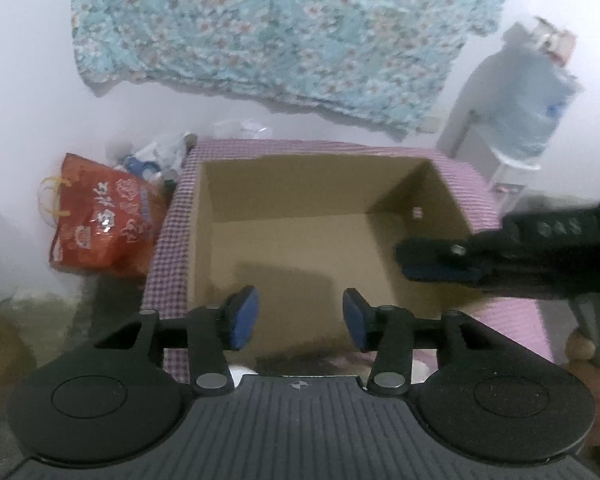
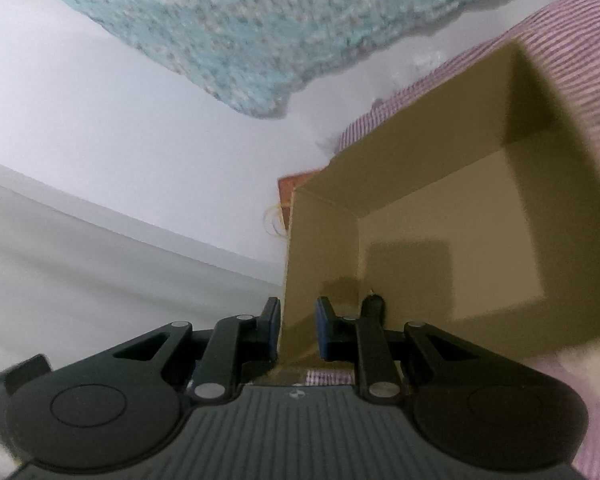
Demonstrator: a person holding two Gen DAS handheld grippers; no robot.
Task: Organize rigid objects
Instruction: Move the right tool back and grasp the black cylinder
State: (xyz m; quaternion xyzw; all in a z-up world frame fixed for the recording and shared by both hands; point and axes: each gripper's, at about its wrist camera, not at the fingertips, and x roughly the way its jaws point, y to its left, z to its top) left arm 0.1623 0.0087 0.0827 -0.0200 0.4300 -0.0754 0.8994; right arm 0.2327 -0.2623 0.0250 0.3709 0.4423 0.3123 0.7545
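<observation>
Your right gripper [image 2: 298,326] straddles a side wall of the open cardboard box [image 2: 440,236], one blue pad outside it and one inside, the jaws closed on that wall. The box interior looks bare, with a dark shadow on its floor. Pink checked cloth [image 2: 572,28] lies under and around the box. Beyond it you see a white wall [image 2: 120,120] and a hanging turquoise floral fabric [image 2: 280,20]
</observation>
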